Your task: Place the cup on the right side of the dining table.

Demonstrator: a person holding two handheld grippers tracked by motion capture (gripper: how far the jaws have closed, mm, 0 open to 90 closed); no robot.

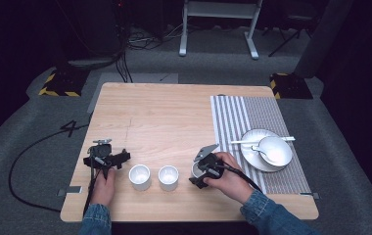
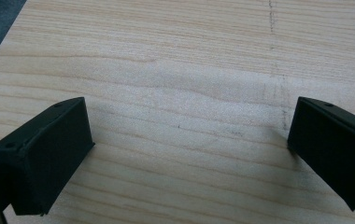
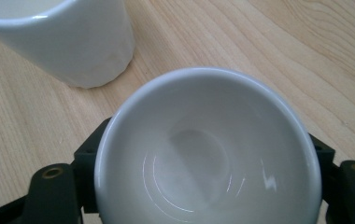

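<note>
Three small white cups stand along the front of the wooden table (image 1: 164,112). My right gripper (image 1: 204,170) is shut on the rightmost cup (image 1: 197,170). In the right gripper view this cup (image 3: 203,154) sits upright between the black jaws, its empty inside facing the camera, and the middle cup (image 3: 68,37) stands just beyond it at upper left. The middle cup (image 1: 168,177) and the left cup (image 1: 139,176) stand free. My left gripper (image 1: 104,159) rests just left of the left cup. In its own view the left gripper (image 2: 185,144) is wide open over bare wood.
A striped grey placemat (image 1: 233,117) covers the table's right side. On it sits a white plate (image 1: 248,154) holding a white bowl (image 1: 275,150) and a spoon (image 1: 257,141). Cables trail over the grey floor to the left.
</note>
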